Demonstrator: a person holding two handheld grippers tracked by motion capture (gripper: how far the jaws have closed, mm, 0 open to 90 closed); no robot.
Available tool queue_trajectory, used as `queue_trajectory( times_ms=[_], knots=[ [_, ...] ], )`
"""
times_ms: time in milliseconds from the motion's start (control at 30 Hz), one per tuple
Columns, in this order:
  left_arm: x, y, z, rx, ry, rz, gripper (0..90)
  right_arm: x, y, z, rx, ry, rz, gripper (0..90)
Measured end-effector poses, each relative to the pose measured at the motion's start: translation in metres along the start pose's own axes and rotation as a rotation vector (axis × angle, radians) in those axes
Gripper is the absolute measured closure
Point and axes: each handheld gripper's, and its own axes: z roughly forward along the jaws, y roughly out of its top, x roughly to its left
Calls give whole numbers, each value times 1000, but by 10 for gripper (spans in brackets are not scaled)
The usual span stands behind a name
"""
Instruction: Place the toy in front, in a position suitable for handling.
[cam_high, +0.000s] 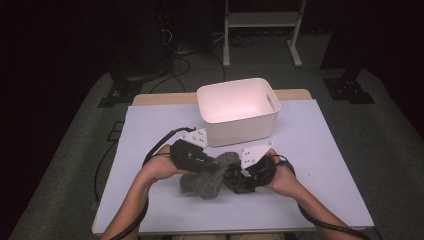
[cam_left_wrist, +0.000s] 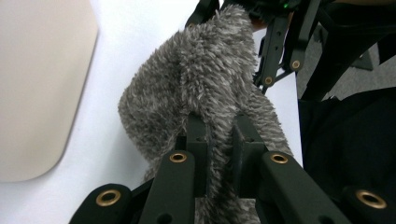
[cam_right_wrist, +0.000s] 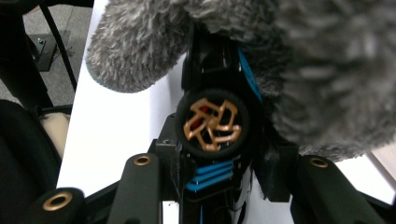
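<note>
A grey fuzzy cloth (cam_high: 207, 179) hangs just above the white table between both grippers. My left gripper (cam_high: 206, 165) is shut on it, and in the left gripper view its jaws pinch a fold of the cloth (cam_left_wrist: 205, 79) at the left gripper (cam_left_wrist: 219, 126). My right gripper (cam_high: 234, 177) faces it from the right. In the right gripper view, the right gripper (cam_right_wrist: 222, 163) is shut on a black toy car (cam_right_wrist: 212, 123) with blue stripes and a gold-spoked wheel. The cloth (cam_right_wrist: 317, 70) drapes over the car's far end and hides it.
A white plastic bin (cam_high: 240, 127) with handle cut-outs stands just behind the grippers at the table's middle back. Its side (cam_left_wrist: 42, 84) lies close on the left in the left gripper view. Cables trail from both grippers toward the near edge.
</note>
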Motion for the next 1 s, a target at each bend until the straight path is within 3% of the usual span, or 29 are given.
queue_trajectory(
  times_ms=[200, 467, 600, 833, 1000],
  knots=[
    [-3, 6, 5, -8, -14, 18, 803, 1, -3, -6, 3, -3, -4, 572],
    [-2, 0, 15, 31, -15, 14, 802, 3, -10, -21, 23, -18, -4, 571],
    [-2, 3, 20, 8, -45, 18, 798, 2, -13, -28, 29, -24, -1, 571],
    [-4, 21, 19, 12, -40, 51, 800, 1, -12, -29, 27, -28, 11, 574],
    [-3, 17, 14, 2, -37, 44, 800, 2, -8, -25, 35, -26, 7, 575]
  ],
)
